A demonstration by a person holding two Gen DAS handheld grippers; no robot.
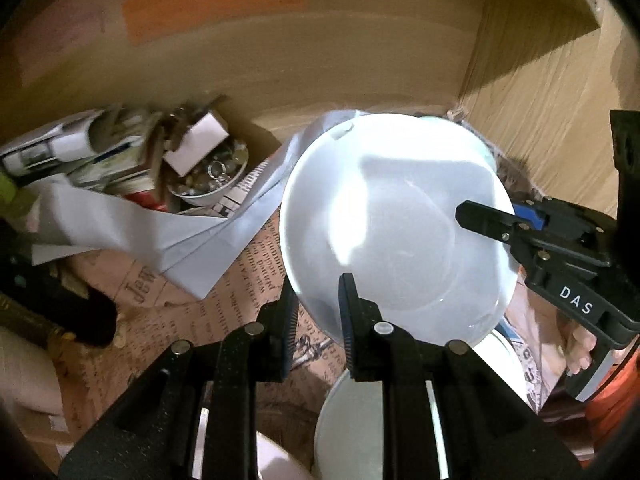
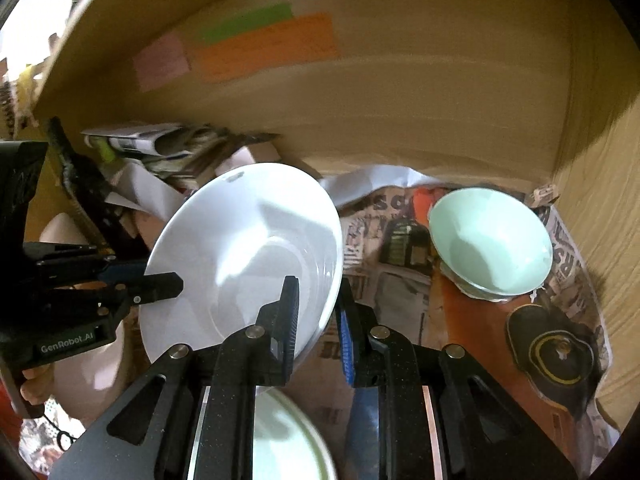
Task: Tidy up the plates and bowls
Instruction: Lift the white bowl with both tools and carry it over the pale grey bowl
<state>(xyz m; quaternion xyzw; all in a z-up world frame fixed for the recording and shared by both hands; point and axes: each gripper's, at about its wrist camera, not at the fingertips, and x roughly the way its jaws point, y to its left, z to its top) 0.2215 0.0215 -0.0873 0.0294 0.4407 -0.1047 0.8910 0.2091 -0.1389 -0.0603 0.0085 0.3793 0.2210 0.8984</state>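
Newspaper-lined box (image 2: pixel 400 300), both grippers (image 1: pixel 316 312) (image 2: pixel 316 312) clamping white plate (image 2: pixel 240 248), far rim blurred.

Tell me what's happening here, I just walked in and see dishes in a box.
A person with two handheld grippers holds a white plate tilted above a newspaper-lined cardboard box. The right gripper has its jaws on the plate's near rim; the left gripper pinches the opposite edge. A pale green bowl leans in the box's right corner.

The brown box floor (image 2: pixel 404 160) was covered with newspaper (image 2: pixel 400 300). A pale green bowl (image 2: pixel 492 240) sat tipped on it, right of the middle. White papers (image 1: pixel 120 216) lay at the left.
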